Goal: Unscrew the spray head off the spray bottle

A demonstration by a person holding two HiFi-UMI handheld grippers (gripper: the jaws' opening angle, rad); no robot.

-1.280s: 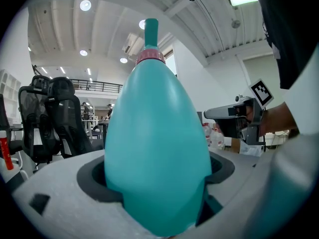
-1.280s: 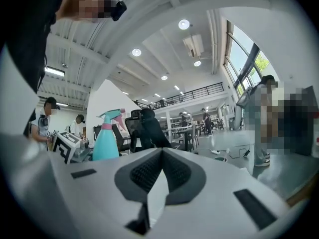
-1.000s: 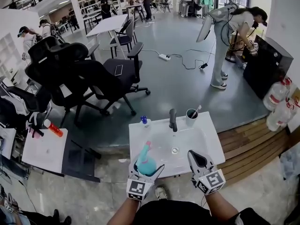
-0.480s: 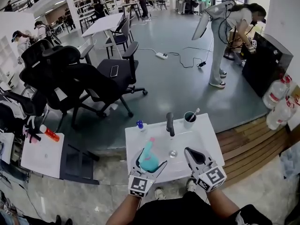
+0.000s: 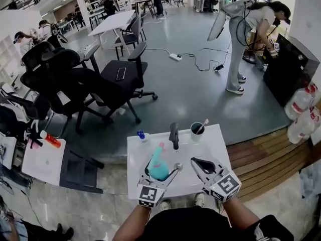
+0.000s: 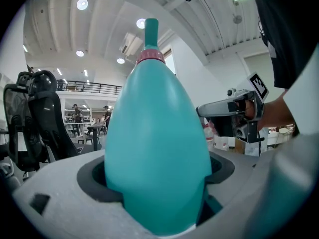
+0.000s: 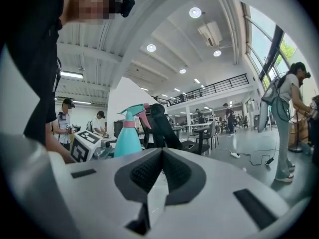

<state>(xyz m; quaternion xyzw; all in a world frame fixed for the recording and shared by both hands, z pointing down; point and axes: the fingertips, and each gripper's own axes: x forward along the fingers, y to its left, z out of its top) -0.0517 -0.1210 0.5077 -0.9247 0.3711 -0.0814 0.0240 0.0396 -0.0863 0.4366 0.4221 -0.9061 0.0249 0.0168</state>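
Observation:
A teal spray bottle (image 5: 158, 167) with a pink collar and a teal spray head (image 5: 160, 146) is held up over the white sink top (image 5: 135, 179). My left gripper (image 5: 161, 173) is shut on its fat body (image 6: 157, 148), which fills the left gripper view; the pink collar (image 6: 150, 57) shows at the top. My right gripper (image 5: 201, 164) hangs to the right of the bottle, apart from it, jaws shut with nothing between them. In the right gripper view the bottle (image 7: 127, 136) stands to the left, beyond the closed pads (image 7: 149, 172).
On the sink top stand a dark tap (image 5: 174, 134), a cup with a toothbrush (image 5: 196, 129) and a small blue-capped bottle (image 5: 142, 135). Office chairs (image 5: 80, 84) crowd the floor beyond. A person (image 5: 246, 39) bends at the back right; large water jugs (image 5: 301, 109) stand right.
Both grippers and the bottle have shifted slightly right and farther over the sink top as the head view moved. The left grip stays on the bottle; the right stays shut.

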